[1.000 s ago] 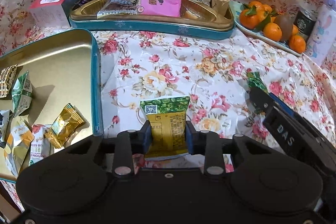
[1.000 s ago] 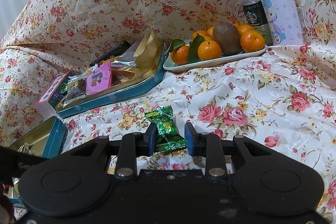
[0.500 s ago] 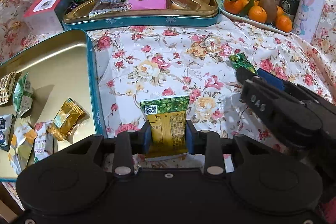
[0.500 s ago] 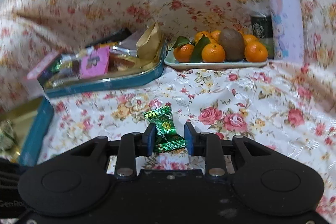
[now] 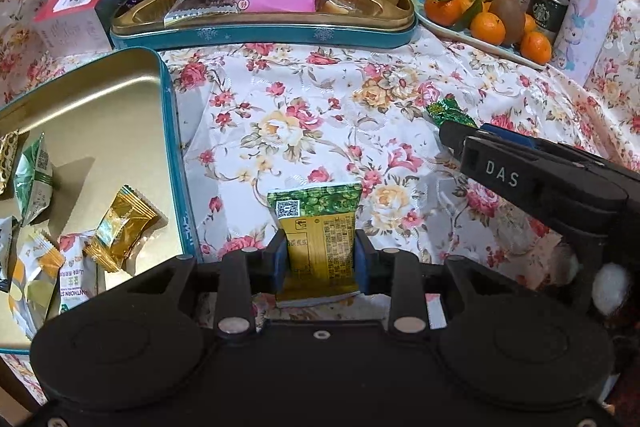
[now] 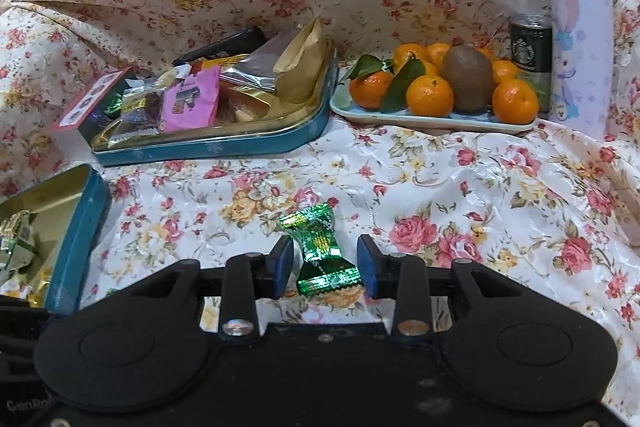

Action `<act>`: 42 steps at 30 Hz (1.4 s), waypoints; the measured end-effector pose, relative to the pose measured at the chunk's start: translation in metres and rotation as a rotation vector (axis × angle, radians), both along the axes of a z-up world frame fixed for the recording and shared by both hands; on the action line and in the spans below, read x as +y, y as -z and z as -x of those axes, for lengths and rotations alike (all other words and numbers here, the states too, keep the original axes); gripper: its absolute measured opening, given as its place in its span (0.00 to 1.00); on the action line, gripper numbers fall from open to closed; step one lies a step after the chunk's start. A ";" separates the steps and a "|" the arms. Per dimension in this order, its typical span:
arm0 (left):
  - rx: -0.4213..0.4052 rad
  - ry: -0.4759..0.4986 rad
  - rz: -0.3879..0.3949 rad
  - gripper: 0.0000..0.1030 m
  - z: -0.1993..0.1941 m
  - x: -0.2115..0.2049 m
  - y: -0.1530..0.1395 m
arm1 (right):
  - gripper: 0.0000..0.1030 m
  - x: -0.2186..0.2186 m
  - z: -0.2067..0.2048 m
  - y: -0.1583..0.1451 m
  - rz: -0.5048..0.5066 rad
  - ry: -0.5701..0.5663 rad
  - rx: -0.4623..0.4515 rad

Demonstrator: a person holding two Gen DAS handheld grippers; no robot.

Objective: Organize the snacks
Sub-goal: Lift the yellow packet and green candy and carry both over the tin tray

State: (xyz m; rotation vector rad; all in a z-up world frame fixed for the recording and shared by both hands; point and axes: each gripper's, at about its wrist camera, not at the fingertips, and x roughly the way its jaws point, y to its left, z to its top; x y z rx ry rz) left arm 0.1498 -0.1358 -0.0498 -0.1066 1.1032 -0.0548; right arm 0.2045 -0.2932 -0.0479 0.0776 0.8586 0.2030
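Observation:
My left gripper [image 5: 320,259] is shut on a yellow and green snack packet [image 5: 320,223], held just right of the open gold-lined tin [image 5: 170,131]. That tin holds several wrapped snacks, such as a gold one [image 5: 120,227]. My right gripper [image 6: 325,263] has its jaws opening around a green foil candy [image 6: 316,231], which rests on the floral cloth; a gap shows beside its left pad. From the left wrist, the right gripper [image 5: 460,135] is seen at the right, with the candy [image 5: 446,109] at its tips.
A second teal tin [image 5: 260,37] heaped with snack packets stands at the back, a red and white box [image 5: 80,3] to its left. At the back right are a fruit plate [image 6: 432,119], a dark can [image 6: 530,47] and a purple bottle [image 6: 580,27].
The right jaws have widened off the green candy, which now lies loose between them. The left gripper keeps its hold on the packet and has stayed in place.

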 end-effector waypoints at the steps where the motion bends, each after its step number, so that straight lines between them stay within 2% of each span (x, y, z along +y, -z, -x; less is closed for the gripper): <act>1: 0.001 0.003 -0.002 0.40 0.000 0.000 0.000 | 0.36 0.001 -0.001 0.000 0.005 -0.009 0.001; 4: -0.004 0.013 -0.014 0.40 0.000 -0.003 0.000 | 0.37 0.008 -0.003 0.001 0.039 -0.041 -0.004; 8: -0.011 0.021 -0.018 0.39 0.001 -0.003 0.000 | 0.24 0.021 0.001 0.003 0.116 -0.056 -0.031; 13: -0.005 0.052 0.006 0.38 0.007 0.000 -0.003 | 0.22 0.016 0.020 -0.001 0.100 -0.023 -0.031; 20: 0.012 0.103 0.012 0.38 0.035 0.000 -0.007 | 0.22 0.003 0.081 -0.011 0.042 0.055 -0.013; 26: -0.013 0.165 -0.033 0.38 0.075 0.001 -0.015 | 0.22 0.000 0.142 -0.020 0.009 0.106 -0.008; 34: -0.030 0.171 -0.057 0.38 0.124 0.019 -0.027 | 0.22 0.014 0.208 -0.039 -0.020 0.081 -0.016; 42: -0.028 0.129 -0.097 0.38 0.157 0.046 -0.031 | 0.22 0.041 0.250 -0.046 -0.068 -0.004 0.059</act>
